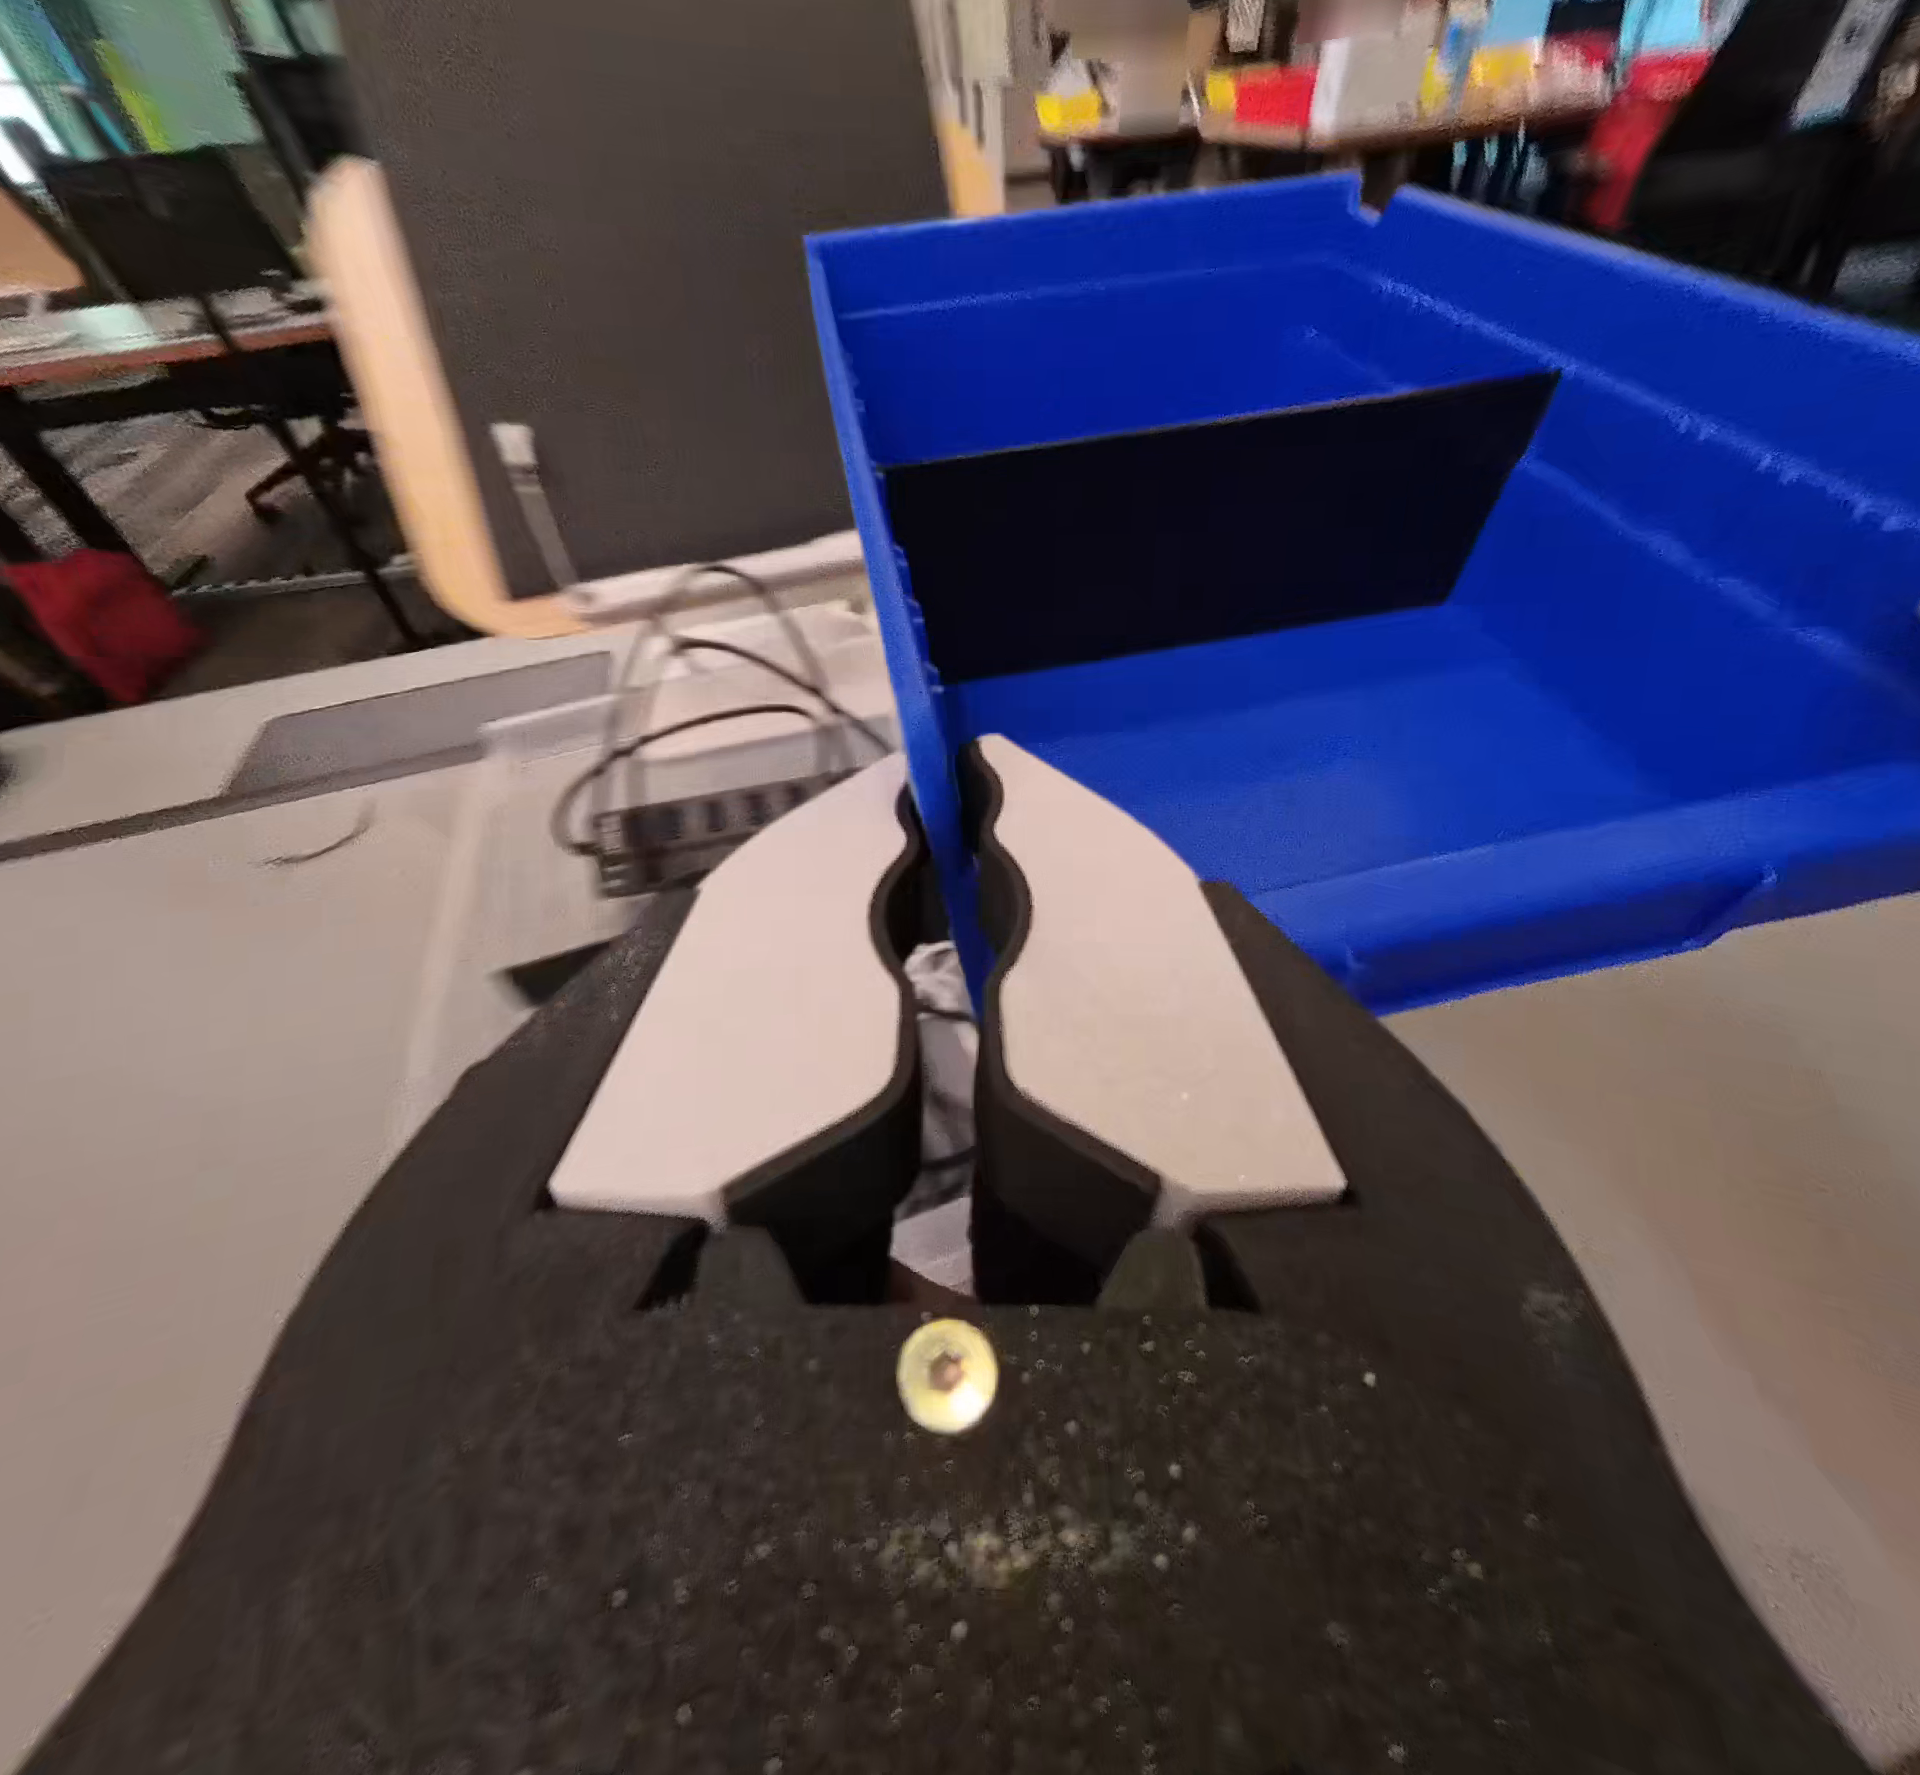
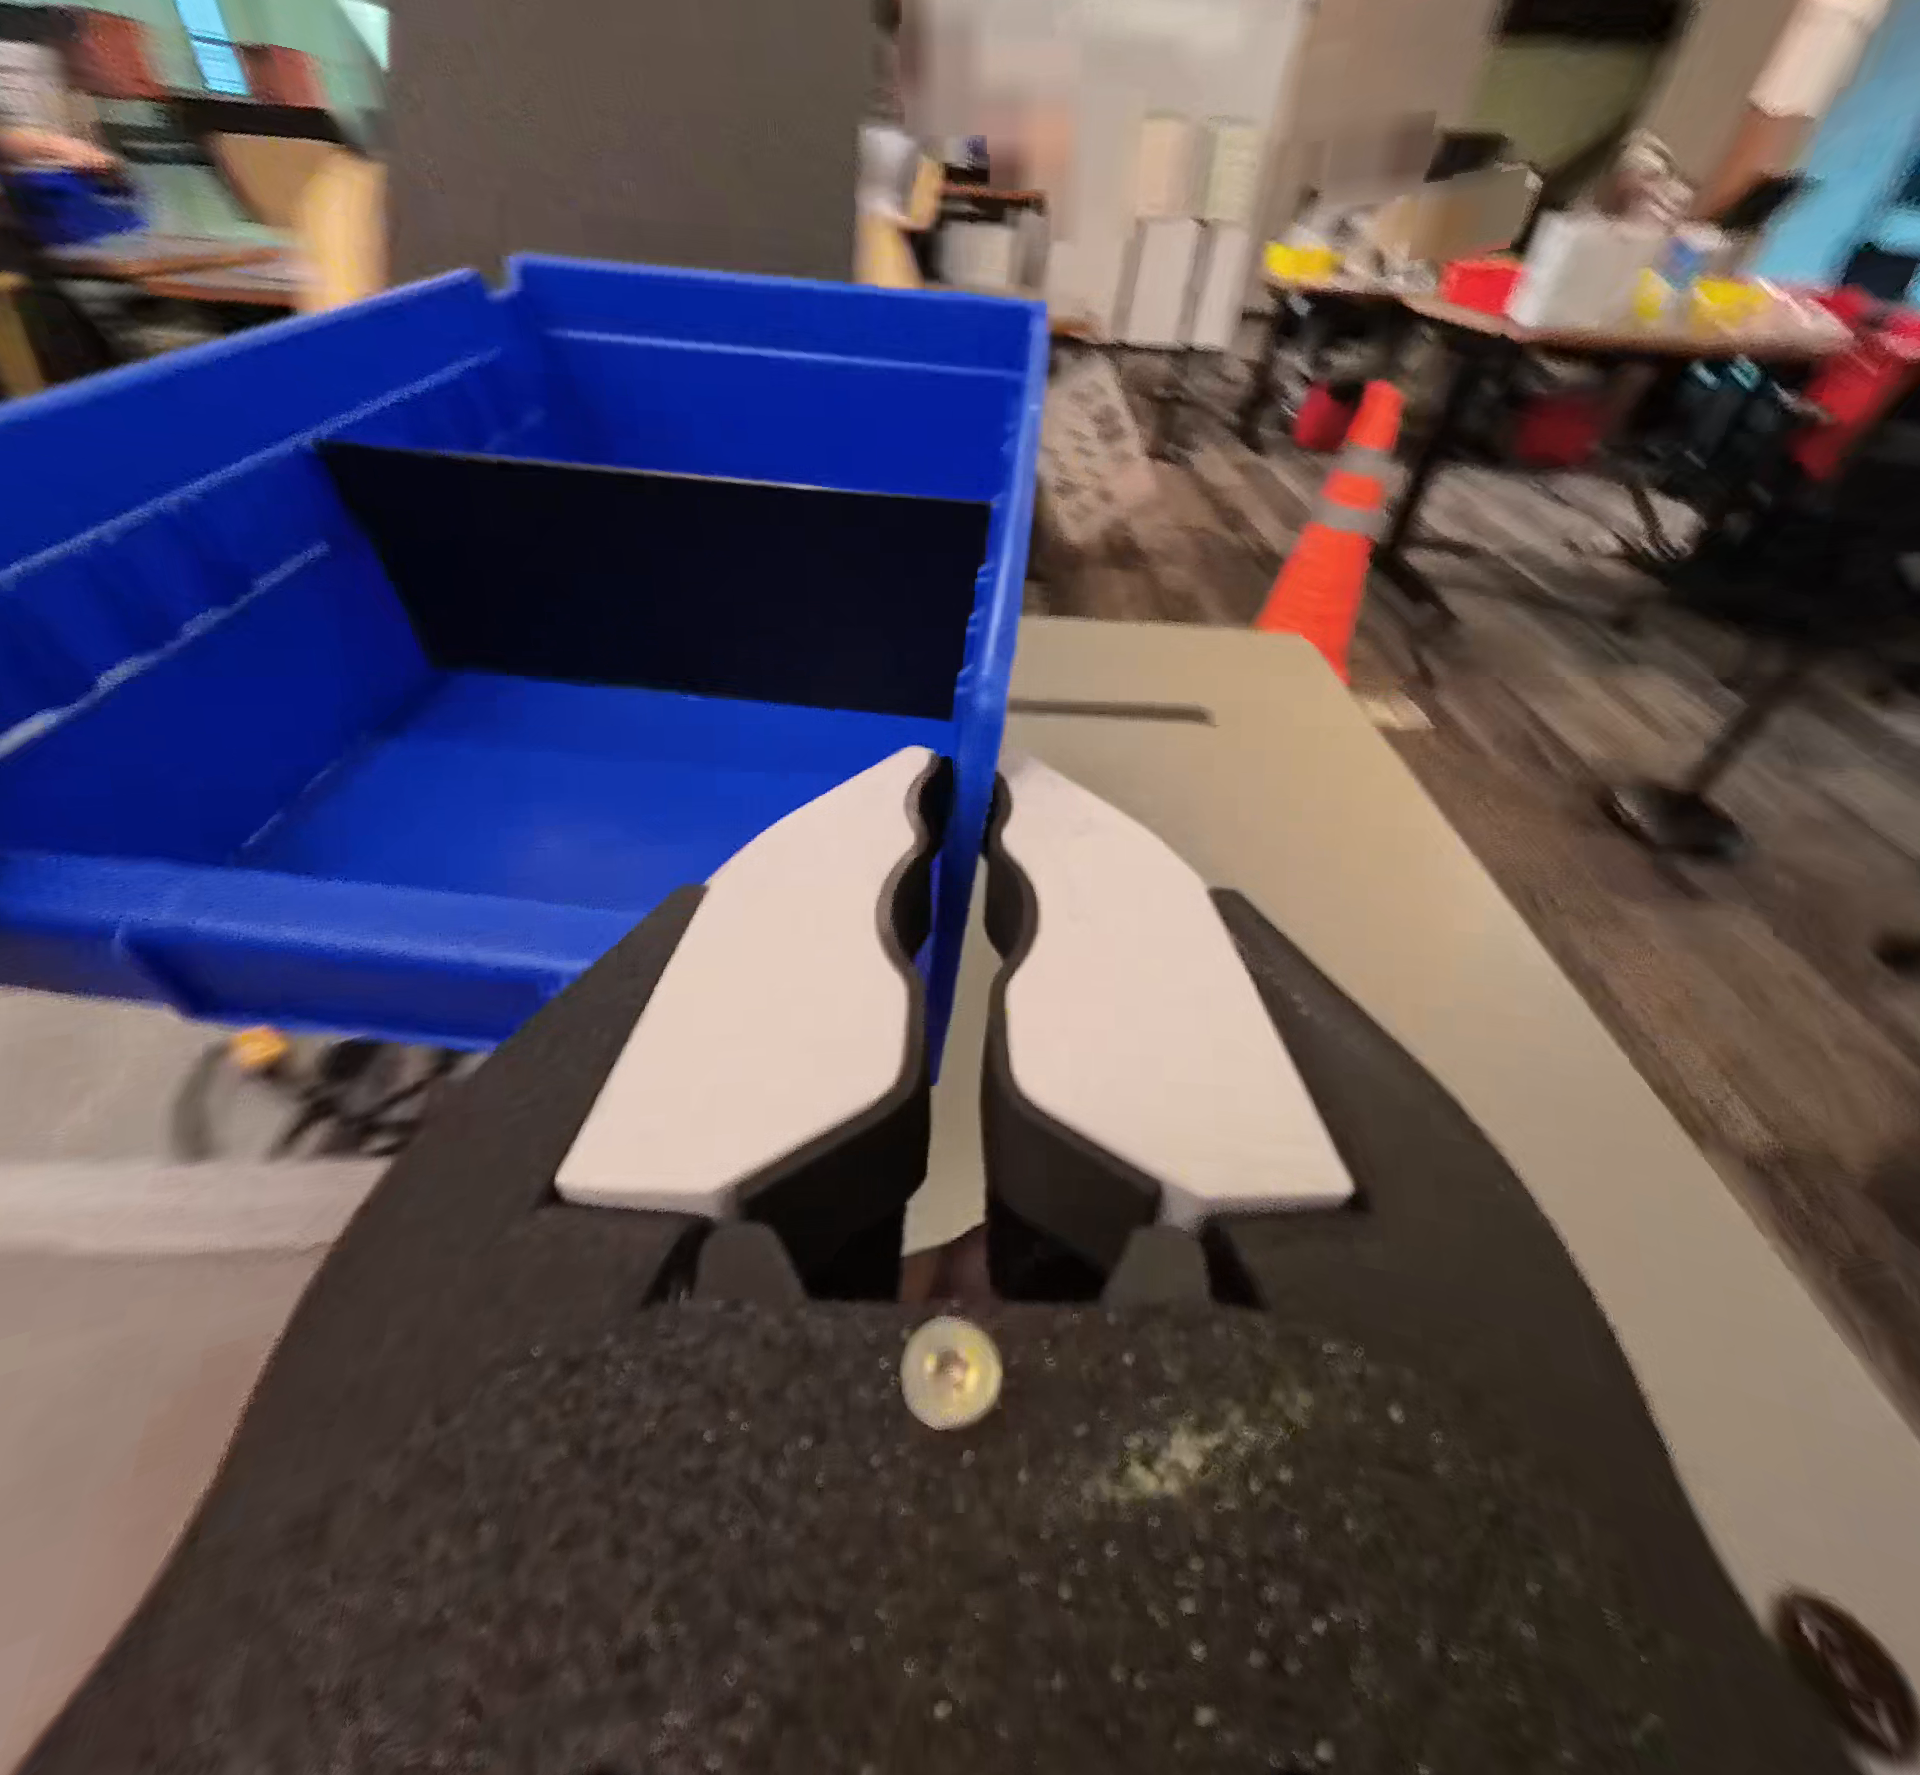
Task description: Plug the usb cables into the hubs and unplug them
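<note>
Left wrist view first: the left gripper (image 1: 951,790) is clamped on the left side wall of a blue bin (image 1: 1351,790), one finger outside, one inside. The bin looks lifted and tilted off the grey table (image 1: 208,1050). A black divider (image 1: 1195,541) splits it, and the near compartment shows a bare floor. Beyond the bin's left wall, towards the table's far edge, a dark USB hub (image 1: 686,826) lies with black cables (image 1: 727,676) looping behind it — whether any is plugged in is too blurred to tell.

Right wrist view: the right gripper (image 2: 966,790) is closed on the bin's (image 2: 468,790) opposite, right side wall. Under the raised near edge, a dark tangle of cables (image 2: 332,1102) lies on the table (image 2: 1299,842). An orange cone (image 2: 1335,541) stands on the floor past the table's far corner.

Risks, as I judge them: both grips pinch only a thin plastic wall, so uneven lifting could let the bin twist or slip out — and setting it down blind could trap or drag the cables beneath, pulling the hub along.
</note>
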Available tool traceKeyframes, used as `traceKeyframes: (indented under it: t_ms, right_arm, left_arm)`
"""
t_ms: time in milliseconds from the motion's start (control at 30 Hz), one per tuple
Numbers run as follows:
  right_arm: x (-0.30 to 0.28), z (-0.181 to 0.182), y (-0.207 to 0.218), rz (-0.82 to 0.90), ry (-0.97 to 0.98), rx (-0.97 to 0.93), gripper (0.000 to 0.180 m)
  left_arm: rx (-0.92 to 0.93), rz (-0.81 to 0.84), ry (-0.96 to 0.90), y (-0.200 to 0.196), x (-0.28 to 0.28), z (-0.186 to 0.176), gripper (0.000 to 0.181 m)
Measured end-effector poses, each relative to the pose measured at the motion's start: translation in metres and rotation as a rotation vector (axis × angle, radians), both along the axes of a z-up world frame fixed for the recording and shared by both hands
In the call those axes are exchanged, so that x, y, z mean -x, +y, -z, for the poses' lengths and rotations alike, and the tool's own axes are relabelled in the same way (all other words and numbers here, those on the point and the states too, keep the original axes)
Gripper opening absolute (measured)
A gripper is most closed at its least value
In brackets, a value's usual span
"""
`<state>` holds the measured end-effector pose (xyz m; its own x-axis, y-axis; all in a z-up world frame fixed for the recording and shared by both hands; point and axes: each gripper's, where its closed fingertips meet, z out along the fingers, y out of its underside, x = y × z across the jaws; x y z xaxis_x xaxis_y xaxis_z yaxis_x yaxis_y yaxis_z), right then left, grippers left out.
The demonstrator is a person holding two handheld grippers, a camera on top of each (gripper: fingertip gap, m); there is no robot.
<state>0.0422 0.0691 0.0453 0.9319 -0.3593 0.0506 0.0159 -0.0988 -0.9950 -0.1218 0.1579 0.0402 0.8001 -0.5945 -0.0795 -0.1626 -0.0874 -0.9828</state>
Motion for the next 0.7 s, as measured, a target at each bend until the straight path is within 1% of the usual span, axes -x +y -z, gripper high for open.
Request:
traceKeyframes:
  t_ms: [67, 133, 200, 267, 333, 400, 433, 500, 533, 600, 667, 700]
  right_arm:
    - [-0.066, 0.034, -0.006, 0.1, 0.089, 0.045, 0.003]
    - [-0.118, 0.076, -0.011, 0.124, 0.186, 0.092, 0.003]
    - [-0.152, 0.115, -0.017, 0.125, 0.253, 0.142, 0.003]
    - [-0.172, 0.137, -0.02, 0.127, 0.245, 0.187, 0.003]
    - [-0.181, 0.14, -0.015, 0.1, 0.233, 0.193, 0.002]
    - [-0.188, 0.146, -0.005, 0.095, 0.218, 0.207, 0.002]
    - [-0.191, 0.154, 0.0, 0.091, 0.232, 0.24, 0.003]
    - [-0.194, 0.164, 0.007, 0.077, 0.302, 0.249, 0.003]
    - [-0.195, 0.17, 0.009, 0.078, 0.33, 0.267, 0.003]
    - [-0.199, 0.177, 0.008, 0.101, 0.309, 0.29, 0.004]
    - [-0.204, 0.176, 0.005, 0.141, 0.288, 0.271, 0.006]
    - [-0.205, 0.176, 0.005, 0.146, 0.291, 0.27, 0.007]
  left_arm:
    - [-0.007, 0.024, 0.076, -0.005, -0.064, 0.029, 0.004]
    - [0.019, 0.039, 0.127, -0.014, -0.112, 0.062, 0.004]
    - [0.067, 0.042, 0.148, -0.018, -0.146, 0.096, 0.004]
    - [0.116, 0.035, 0.152, -0.018, -0.166, 0.125, 0.004]
    - [0.116, 0.013, 0.135, -0.013, -0.172, 0.14, 0.005]
    - [0.093, -0.002, 0.137, -0.008, -0.175, 0.146, 0.005]
    - [0.091, -0.005, 0.146, -0.005, -0.177, 0.149, 0.005]
    - [0.131, 0.004, 0.164, -0.002, -0.179, 0.16, 0.006]
    - [0.161, 0.018, 0.168, -0.003, -0.18, 0.167, 0.006]
    - [0.178, 0.071, 0.145, -0.009, -0.183, 0.168, 0.008]
    - [0.178, 0.156, 0.164, -0.021, -0.187, 0.166, 0.02]
    - [0.179, 0.2, 0.155, -0.029, -0.185, 0.162, 0.023]
